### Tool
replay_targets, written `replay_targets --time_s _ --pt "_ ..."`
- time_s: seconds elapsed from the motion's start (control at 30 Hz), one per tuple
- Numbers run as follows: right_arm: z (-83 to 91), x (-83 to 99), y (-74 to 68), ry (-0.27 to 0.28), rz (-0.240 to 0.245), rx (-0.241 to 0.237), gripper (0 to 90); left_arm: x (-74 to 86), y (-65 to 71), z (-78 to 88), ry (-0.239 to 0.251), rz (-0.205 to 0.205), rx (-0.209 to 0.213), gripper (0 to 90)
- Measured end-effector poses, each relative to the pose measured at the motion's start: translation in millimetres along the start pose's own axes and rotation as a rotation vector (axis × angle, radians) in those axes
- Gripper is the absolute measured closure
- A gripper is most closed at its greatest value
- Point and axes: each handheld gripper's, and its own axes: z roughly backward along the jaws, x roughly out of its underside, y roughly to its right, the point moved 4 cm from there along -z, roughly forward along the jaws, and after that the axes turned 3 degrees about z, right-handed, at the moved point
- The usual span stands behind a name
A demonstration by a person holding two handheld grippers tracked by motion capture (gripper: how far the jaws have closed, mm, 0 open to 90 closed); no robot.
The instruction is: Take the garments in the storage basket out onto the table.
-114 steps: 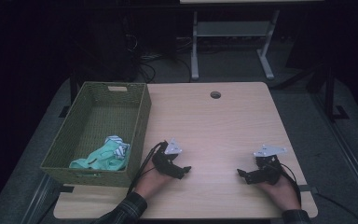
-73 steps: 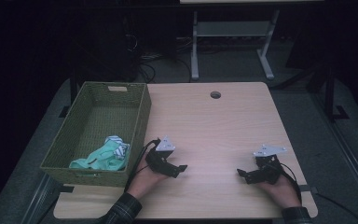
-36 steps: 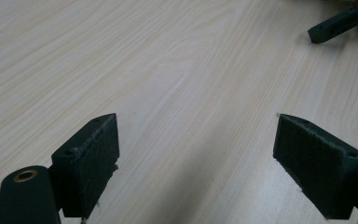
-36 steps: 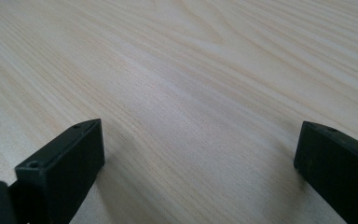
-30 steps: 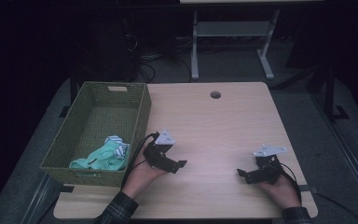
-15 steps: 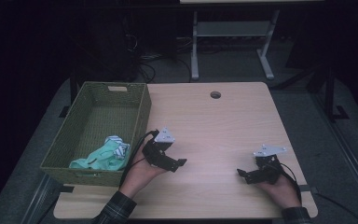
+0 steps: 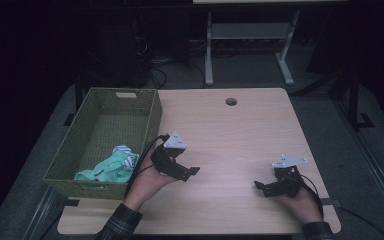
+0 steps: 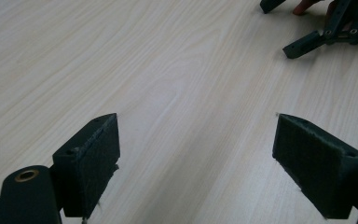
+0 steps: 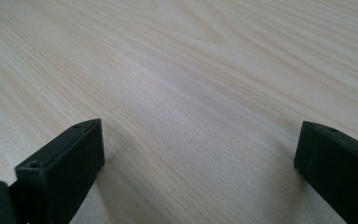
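My left tool [image 7: 187, 172] gapes empty just right of the basket [image 7: 147, 122]; my right tool [image 7: 262, 186], likewise wide and empty, well beyond.

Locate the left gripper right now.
In the high view the left gripper sits at the table's near left, just right of the green basket, jaws open and pointing toward the right gripper.

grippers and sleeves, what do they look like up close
Each hand carries a black two-jaw gripper: the left gripper and the right gripper both have a grey three-cornered plate on top and a black cable trailing back. The jaws are blocky black pads, seen in both gripper views. The person's left sleeve is dark plaid, and the right sleeve is dark.
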Motion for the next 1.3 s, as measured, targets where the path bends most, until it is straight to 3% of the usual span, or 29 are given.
replay_targets --time_s 0.63,0.73,1.3 --pt "-0.1 0.0 0.1 0.001 0.001 0.000 1.3 -10.1 -15.0 24.1 -0.021 -0.015 0.006 14.6" --pt "0.0 0.0 0.0 0.000 0.000 0.000 1.3 -8.0 -20.4 28.0 -0.043 -0.016 0.012 14.6" --pt "0.1 0.0 0.1 -0.001 0.001 0.000 1.3 6.4 -41.5 61.7 -0.025 0.030 -0.021 14.6"
